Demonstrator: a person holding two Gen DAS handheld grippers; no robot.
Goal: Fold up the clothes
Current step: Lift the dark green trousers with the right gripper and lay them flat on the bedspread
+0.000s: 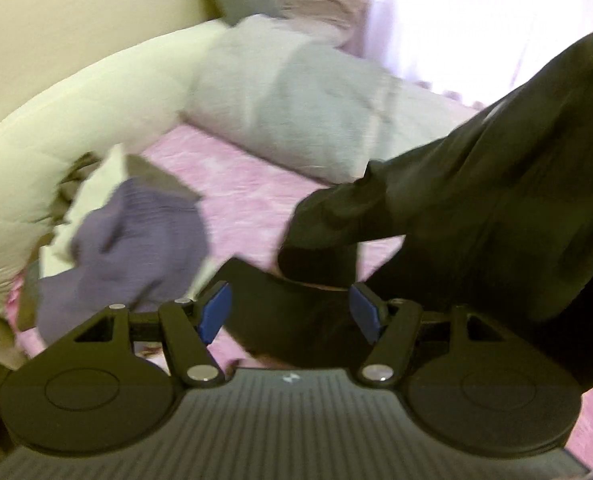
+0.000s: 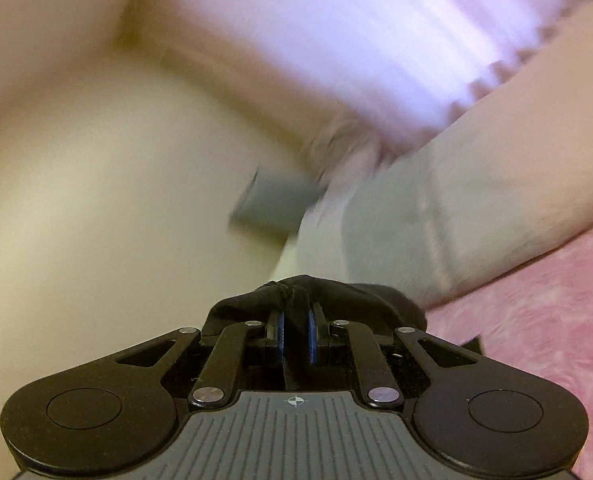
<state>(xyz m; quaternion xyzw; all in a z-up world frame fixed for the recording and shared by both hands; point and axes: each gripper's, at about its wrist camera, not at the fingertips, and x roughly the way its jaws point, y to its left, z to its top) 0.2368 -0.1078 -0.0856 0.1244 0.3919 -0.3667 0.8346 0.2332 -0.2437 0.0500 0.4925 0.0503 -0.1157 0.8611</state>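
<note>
**Black garment up off the bed**

The right claw is clamped on a bunched edge of the black garment, which hangs over the pink bed. The left claw gapes, holding nothing. Everything's blurred (the purple cloth especially).

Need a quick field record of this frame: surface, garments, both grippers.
surface: pink bedspread
held garment: black garment, lifted, draping down to the bed
other garment: purple-grey cloth, crumpled at left
bedding: grey-green pillow behind
left gripper: open, fingers apart, black fabric between them
right gripper: shut on bunched black garment
image quality: motion blur in both views
</note>
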